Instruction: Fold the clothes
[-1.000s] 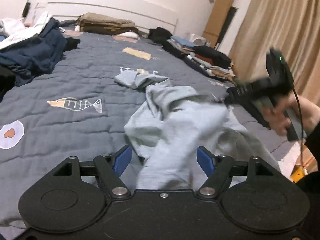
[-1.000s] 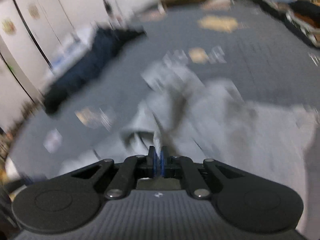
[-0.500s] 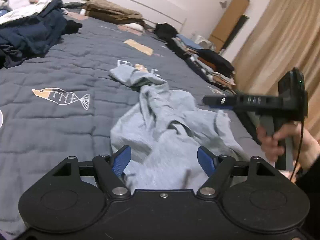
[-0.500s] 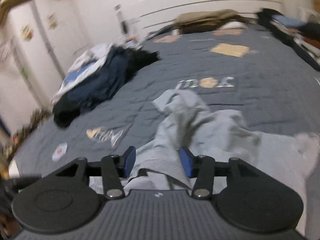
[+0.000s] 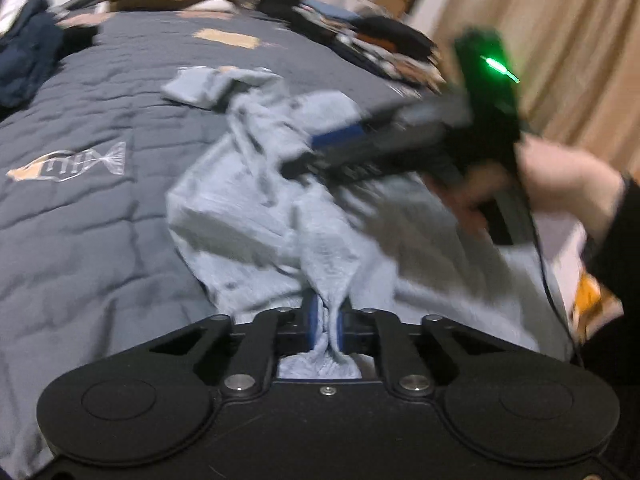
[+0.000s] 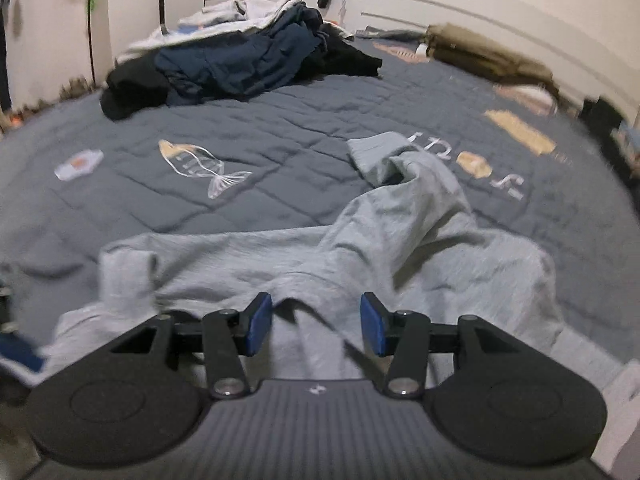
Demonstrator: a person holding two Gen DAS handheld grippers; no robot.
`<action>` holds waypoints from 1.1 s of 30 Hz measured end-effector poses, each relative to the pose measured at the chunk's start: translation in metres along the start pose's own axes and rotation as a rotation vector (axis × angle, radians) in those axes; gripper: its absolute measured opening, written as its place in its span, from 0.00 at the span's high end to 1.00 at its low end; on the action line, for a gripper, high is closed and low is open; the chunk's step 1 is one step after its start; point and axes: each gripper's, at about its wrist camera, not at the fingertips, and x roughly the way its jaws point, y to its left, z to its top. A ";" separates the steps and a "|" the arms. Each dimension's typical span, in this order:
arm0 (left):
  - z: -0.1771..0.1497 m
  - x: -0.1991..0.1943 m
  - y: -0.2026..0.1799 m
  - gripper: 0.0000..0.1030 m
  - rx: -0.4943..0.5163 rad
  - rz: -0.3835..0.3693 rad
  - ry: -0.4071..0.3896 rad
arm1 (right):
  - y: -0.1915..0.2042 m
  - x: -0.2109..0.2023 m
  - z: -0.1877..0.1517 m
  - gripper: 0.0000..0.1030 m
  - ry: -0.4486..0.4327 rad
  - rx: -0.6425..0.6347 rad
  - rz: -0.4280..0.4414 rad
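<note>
Your left gripper (image 5: pixel 324 328) has its blue pads (image 5: pixel 309 322) clamped on a bunched fold of the grey garment (image 5: pixel 248 216), at the edge nearest you; the cloth rises into a narrow pinched ridge between the pads and spills out behind them.

Your right gripper (image 6: pixel 316 324) hangs over the same garment with jaws spread wide, pads (image 6: pixel 258 324) clear of the fabric, nothing between them. From the left wrist view it shows as a blurred black body (image 5: pixel 400 148) with a green light, held in your right hand (image 5: pixel 568 184).

Garment: light grey knit, crumpled, not flat. It lies on the dark blue-grey quilt (image 6: pixel 280 120), near the bed's front edge. One sleeve (image 6: pixel 384 156) trails away toward the headboard, cuff end lying on the quilt's lettering. Deep folds run across the body; a rolled edge shows at the left (image 6: pixel 124 276).

A heap of dark clothes (image 6: pixel 240 60) sits well apart, far side.
</note>
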 end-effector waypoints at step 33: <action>0.028 0.024 0.025 0.93 -0.201 -0.045 -0.033 | -0.064 -0.060 0.025 0.90 -0.120 0.476 0.132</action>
